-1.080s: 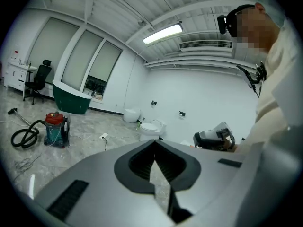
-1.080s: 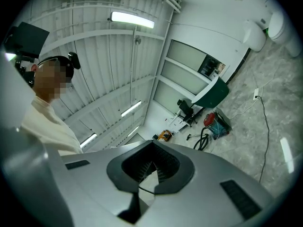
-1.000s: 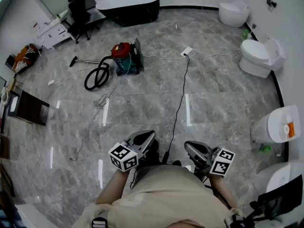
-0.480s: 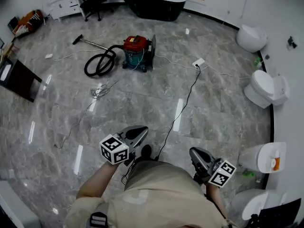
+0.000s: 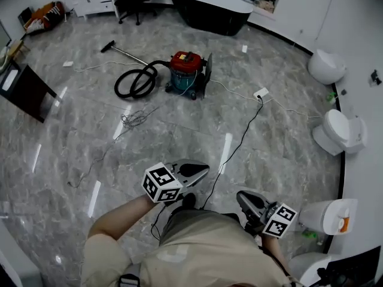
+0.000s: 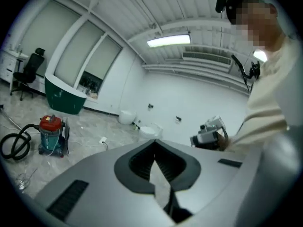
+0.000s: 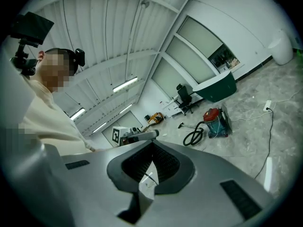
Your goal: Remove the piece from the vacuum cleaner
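Observation:
The vacuum cleaner (image 5: 187, 73), a teal drum with a red top, stands on the marble floor far ahead of me. Its black hose (image 5: 136, 82) lies coiled to its left, and a wand with a floor nozzle (image 5: 114, 48) runs further left. My left gripper (image 5: 200, 171) is held low in front of my body, shut and empty. Beside my right hip, my right gripper (image 5: 242, 197) is also shut and holds nothing. The left gripper view shows the vacuum cleaner (image 6: 51, 134) small at the left. The right gripper view has the vacuum cleaner (image 7: 215, 121) at the right.
A black cable (image 5: 239, 142) runs from my feet to a white power strip (image 5: 261, 93). A tangle of thin wire (image 5: 133, 119) lies on the floor. A black bathtub (image 5: 209, 8) stands behind the vacuum, toilets (image 5: 338, 130) line the right wall, and a dark box (image 5: 24, 91) stands left.
The person has walked forward and the view has swung, so the vacuum cleaner sits nearer and more central. The left gripper has moved forward. Both grippers have stayed shut.

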{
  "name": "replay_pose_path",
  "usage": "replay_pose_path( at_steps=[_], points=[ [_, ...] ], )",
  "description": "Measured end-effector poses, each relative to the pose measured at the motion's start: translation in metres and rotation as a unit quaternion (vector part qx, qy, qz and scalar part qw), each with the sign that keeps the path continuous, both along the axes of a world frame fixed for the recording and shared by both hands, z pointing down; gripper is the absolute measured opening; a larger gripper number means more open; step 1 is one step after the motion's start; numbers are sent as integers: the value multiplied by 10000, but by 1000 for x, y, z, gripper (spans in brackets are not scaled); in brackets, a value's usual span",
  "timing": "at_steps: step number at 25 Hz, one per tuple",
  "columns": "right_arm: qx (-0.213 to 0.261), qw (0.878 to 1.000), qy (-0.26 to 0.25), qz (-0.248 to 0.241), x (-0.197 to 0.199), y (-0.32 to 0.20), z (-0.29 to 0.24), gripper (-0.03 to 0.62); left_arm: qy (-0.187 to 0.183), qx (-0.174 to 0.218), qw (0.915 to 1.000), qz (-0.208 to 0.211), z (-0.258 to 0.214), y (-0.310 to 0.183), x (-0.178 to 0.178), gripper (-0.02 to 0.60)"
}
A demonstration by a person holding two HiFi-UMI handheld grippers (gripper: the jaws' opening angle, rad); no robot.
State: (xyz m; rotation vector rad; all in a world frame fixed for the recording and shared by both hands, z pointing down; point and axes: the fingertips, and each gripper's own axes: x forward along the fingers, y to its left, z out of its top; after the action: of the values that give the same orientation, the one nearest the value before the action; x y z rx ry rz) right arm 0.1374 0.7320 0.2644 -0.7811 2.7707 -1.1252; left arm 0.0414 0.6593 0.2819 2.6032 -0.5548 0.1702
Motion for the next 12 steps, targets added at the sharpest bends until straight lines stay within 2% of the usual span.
replay_pose_path(
  at_steps=[2, 4, 5, 6, 7, 8, 10, 12],
  points=[
    [-96, 9999, -87, 9, -8, -5, 3, 2, 549, 102, 9955, -764, -11, -17, -14, 3],
    [-124, 9998, -160, 37, -13, -12, 4, 2, 1111, -40, 9821, -1520, -13, -27, -32, 3],
    [-116, 9997, -188, 42, -15, -16, 4, 2, 1340, -195, 9758, -1717, -11, -28, -37, 3],
    [-108, 9997, -219, 33, -17, -20, 4, 2, 1469, -350, 9733, -1726, -7, -26, -37, 3],
    [-110, 9996, -251, 7, -19, -24, 4, 2, 1447, -450, 9757, -1585, -3, -22, -34, 3],
    [-126, 9995, -281, -38, -21, -27, 4, 2, 1272, -471, 9811, -1384, 1, -17, -28, 3],
    [-166, 9992, -339, -166, -26, -31, 6, 2, 765, -347, 9905, -1087, 8, -12, -23, 3],
    [-120, 9987, -367, -324, -31, -36, 6, 2, 560, -211, 9929, -1030, 2, -18, -24, 3]
  ],
)
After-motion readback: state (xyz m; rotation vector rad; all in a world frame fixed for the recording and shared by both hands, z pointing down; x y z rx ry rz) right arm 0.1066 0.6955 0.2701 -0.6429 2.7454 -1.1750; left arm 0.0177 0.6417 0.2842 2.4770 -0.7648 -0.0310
